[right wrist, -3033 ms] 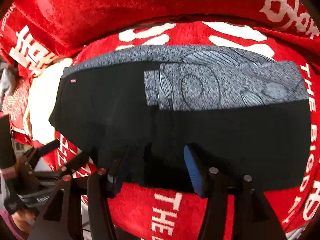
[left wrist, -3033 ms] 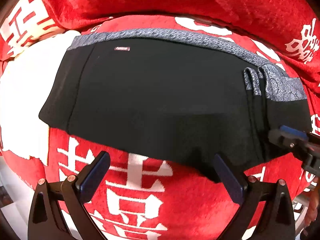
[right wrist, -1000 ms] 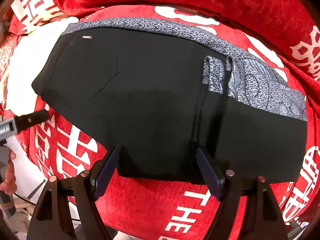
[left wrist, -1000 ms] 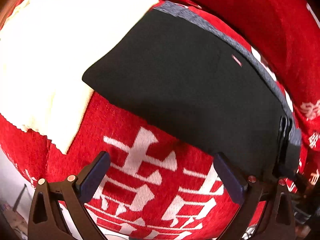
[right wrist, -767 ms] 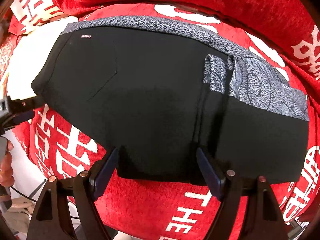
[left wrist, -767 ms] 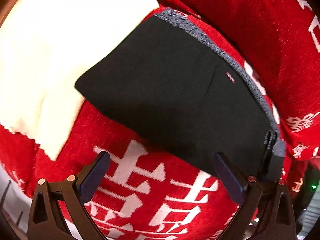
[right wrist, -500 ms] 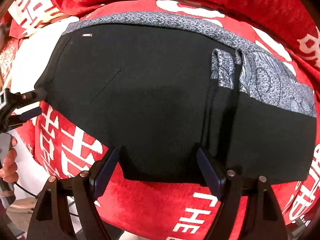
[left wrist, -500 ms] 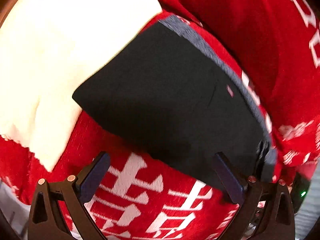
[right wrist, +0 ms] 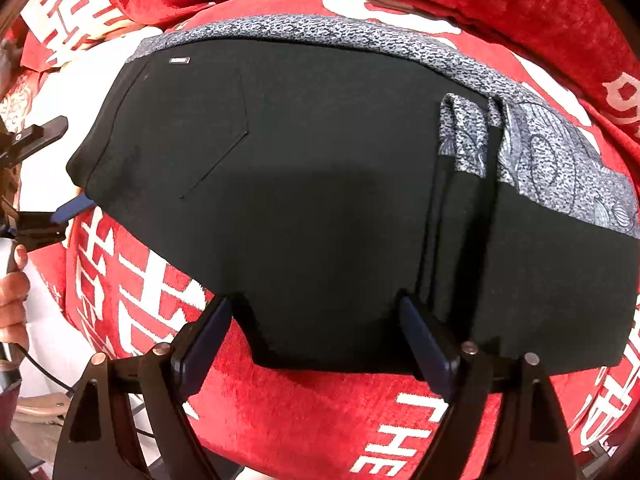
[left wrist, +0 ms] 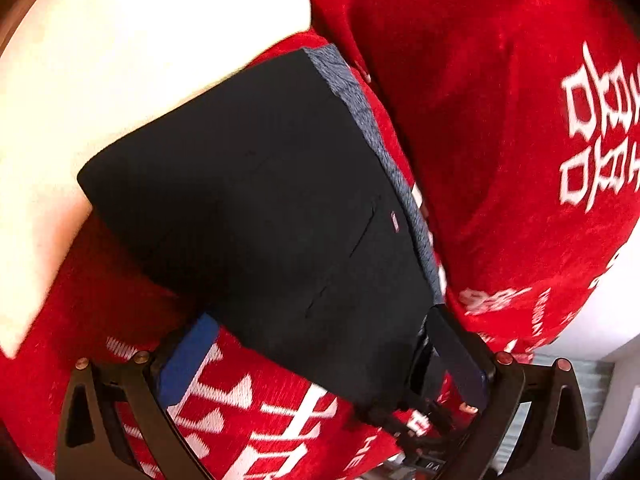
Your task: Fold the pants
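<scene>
Black pants (right wrist: 320, 184) with a grey patterned waistband (right wrist: 340, 36) lie folded on a red blanket (right wrist: 312, 412). A folded-over part with patterned trim (right wrist: 560, 168) lies on the right. My right gripper (right wrist: 316, 336) is open at the near edge of the pants, fingers on either side of a notch in the hem. My left gripper (left wrist: 320, 348) is open at the left end of the pants (left wrist: 280, 208), its fingers straddling the cloth edge. It also shows in the right wrist view (right wrist: 52, 172) at the far left.
The red blanket (left wrist: 500, 120) with white characters covers the surface and rises in a bunched ridge behind the pants. A cream patch (left wrist: 120, 60) lies beyond the left end of the pants. A person's hand (right wrist: 12, 296) holds the left gripper.
My left gripper has swung round and moved in to the left end of the pants, its fingers now around the edge. My right gripper has stayed at the near hem.
</scene>
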The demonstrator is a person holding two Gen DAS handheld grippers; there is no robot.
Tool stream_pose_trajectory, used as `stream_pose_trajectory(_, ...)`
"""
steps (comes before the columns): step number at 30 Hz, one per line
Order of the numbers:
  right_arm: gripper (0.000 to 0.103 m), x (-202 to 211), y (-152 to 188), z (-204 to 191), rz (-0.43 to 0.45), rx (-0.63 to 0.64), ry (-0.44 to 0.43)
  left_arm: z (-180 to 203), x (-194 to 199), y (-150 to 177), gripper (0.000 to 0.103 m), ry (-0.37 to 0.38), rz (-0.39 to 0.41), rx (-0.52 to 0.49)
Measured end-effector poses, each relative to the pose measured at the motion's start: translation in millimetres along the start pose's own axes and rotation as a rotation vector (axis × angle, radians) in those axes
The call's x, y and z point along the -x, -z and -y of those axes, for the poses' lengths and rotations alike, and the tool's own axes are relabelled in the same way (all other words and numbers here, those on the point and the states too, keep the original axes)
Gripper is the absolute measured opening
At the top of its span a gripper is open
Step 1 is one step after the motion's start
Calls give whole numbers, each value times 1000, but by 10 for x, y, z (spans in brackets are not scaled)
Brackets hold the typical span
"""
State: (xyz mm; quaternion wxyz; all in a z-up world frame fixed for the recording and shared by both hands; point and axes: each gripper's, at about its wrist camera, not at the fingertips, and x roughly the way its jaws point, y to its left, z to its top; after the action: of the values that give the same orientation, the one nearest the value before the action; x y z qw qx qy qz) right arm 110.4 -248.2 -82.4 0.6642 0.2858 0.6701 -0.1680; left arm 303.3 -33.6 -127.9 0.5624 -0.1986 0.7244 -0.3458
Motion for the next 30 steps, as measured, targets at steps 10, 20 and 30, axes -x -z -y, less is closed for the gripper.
stream_pose_trajectory(10, 93, -67, 72, -187, 6, 37, 34, 286, 130, 30, 103, -11, 92, -61)
stream_pose_trajectory(20, 93, 59, 26, -257, 44, 44, 46, 345, -76, -126, 81, -238, 128, -116)
stream_pose_trajectory(30, 93, 744, -827, -202, 153, -40, -175, 1117, -382, 511, 41, -800, 242, -804)
